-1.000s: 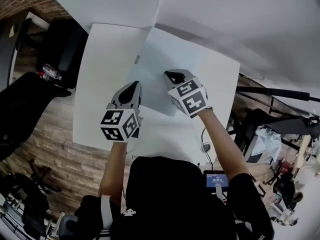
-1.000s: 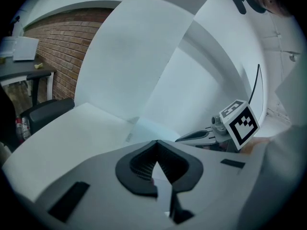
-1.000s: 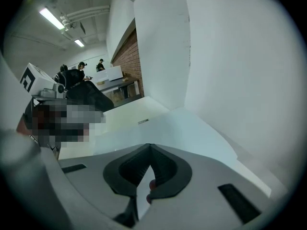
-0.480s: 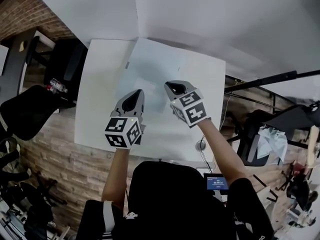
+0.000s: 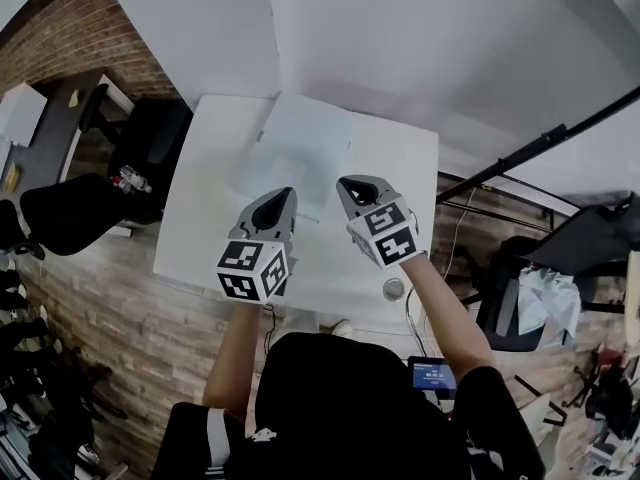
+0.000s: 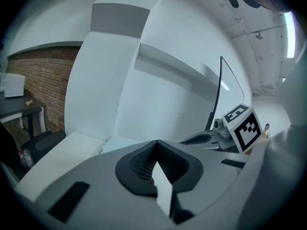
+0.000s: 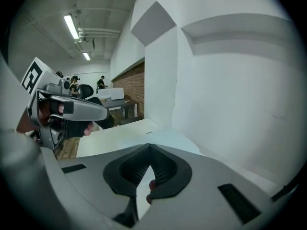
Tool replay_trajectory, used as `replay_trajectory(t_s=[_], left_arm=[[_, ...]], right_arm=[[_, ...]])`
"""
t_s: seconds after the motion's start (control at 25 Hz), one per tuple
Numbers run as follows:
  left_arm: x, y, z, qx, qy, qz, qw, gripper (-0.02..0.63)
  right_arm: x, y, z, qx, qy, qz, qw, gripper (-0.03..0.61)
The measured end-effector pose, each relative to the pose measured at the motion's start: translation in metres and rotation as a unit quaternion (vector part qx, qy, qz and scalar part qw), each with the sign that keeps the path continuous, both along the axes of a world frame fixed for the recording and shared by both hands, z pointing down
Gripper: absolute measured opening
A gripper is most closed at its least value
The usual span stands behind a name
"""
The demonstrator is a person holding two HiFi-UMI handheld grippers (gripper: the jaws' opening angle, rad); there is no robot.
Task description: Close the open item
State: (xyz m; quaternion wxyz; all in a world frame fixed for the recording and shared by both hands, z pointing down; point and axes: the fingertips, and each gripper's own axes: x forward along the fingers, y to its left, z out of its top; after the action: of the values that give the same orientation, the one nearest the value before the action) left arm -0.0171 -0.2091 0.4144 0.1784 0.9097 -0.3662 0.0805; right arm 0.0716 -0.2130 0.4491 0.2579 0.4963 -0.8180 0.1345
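The flat pale item (image 5: 298,146) lies on the white table (image 5: 195,230), in the upper middle of the head view, close to the far edge where the table meets the white wall (image 5: 400,38). It lies flat against the tabletop. We cannot tell from any view if it is open or closed, because its colour is almost the same as the table.

Both tools are on the near side of it, lower in the frame. The left gripper (image 5: 279,199) is below the item's lower left part, and the right gripper (image 5: 351,185) is just below its lower right corner. Both point toward the item, and neither touches it, as far as we can see. The two grippers are near each other, side by side, with a bare strip of table between them.

In the left gripper view, the two jaws of the left gripper (image 6: 156,144) meet at their tips and nothing is between them. In the right gripper view, the right gripper (image 7: 149,149) has its jaws pressed together in the same way, also with nothing between them. There the pale item (image 7: 165,139) shows just beyond the jaw tips, on the table in front of the wall.

A small round thing (image 5: 393,288) sits at the table's lower right edge. To the left of the table stand a black chair (image 5: 70,213) and a brick wall (image 5: 60,28).
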Motion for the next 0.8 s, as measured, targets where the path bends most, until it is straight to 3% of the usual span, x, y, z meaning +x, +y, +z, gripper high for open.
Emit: replay_trajectory(t_s=[0.8], left_arm=[[0.033,0.145,-0.081,0.091,0.001,0.030,0.9954,0.012]], right_arm=[[0.035,0.142,-0.092,0.115,-0.050,0.042,0.991,0.037]])
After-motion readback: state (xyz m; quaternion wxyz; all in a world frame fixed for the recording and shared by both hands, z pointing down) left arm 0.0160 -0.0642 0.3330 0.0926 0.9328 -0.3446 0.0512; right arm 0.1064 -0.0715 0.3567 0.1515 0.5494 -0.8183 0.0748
